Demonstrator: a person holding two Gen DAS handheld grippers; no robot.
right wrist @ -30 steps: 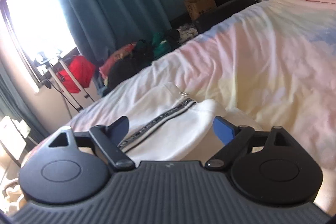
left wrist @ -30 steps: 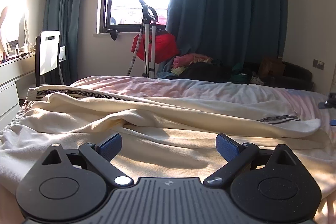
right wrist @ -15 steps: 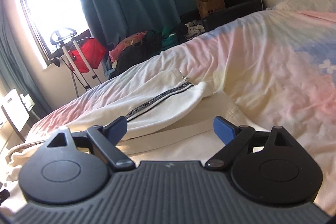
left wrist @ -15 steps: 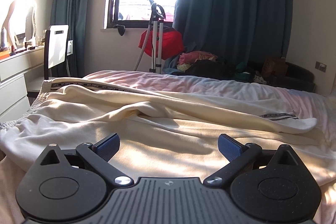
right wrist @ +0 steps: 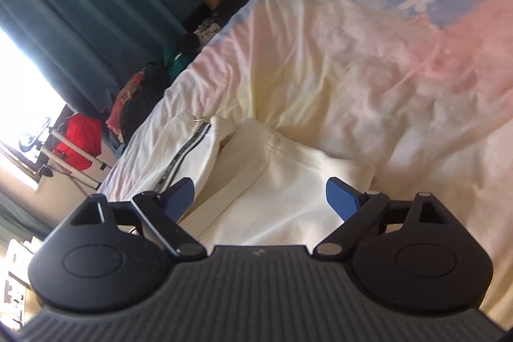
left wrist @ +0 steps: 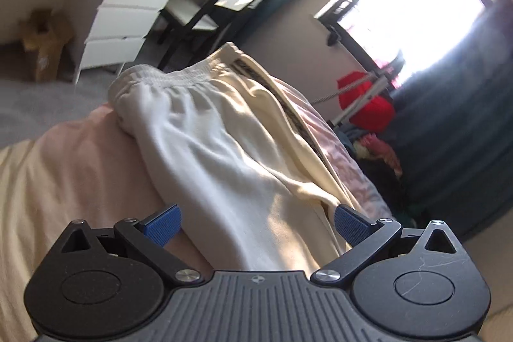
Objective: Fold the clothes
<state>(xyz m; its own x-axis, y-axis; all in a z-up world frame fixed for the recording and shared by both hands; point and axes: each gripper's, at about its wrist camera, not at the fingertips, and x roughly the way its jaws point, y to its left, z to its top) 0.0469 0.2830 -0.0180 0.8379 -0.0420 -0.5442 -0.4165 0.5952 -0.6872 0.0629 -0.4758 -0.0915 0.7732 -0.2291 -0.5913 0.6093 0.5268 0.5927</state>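
Left wrist view only: elastic waistband [left wrist: 179, 76] of the cream trousers [left wrist: 231, 156], bunched at the bed [left wrist: 73, 169] edge, with white drawers [left wrist: 128, 21] and a chair [left wrist: 221, 5] beyond. Right wrist view only: the two leg hems [right wrist: 288, 156], lying on the pastel bedsheet [right wrist: 368, 60], zip pull by the striped side tape [right wrist: 182, 156]. Both views catch the window and the red bag.

Trousers lie flat on the bed, long axis running from the waistband at the left tongs' [left wrist: 256, 225] end to the hems at the right tongs' [right wrist: 260, 194] end. Striped tape runs along the far leg.

Left tongs: spread wide, empty, cloth between the blue pads but not pinched. Right tongs: spread wide, empty, above the near leg hem.

Versus 0.5 s ago: both cameras have rolled and tilted down. Left has swung from looking across the bed at the window to looking along the trousers at the waistband. Right is closer over the hems. Tongs' spread unchanged.
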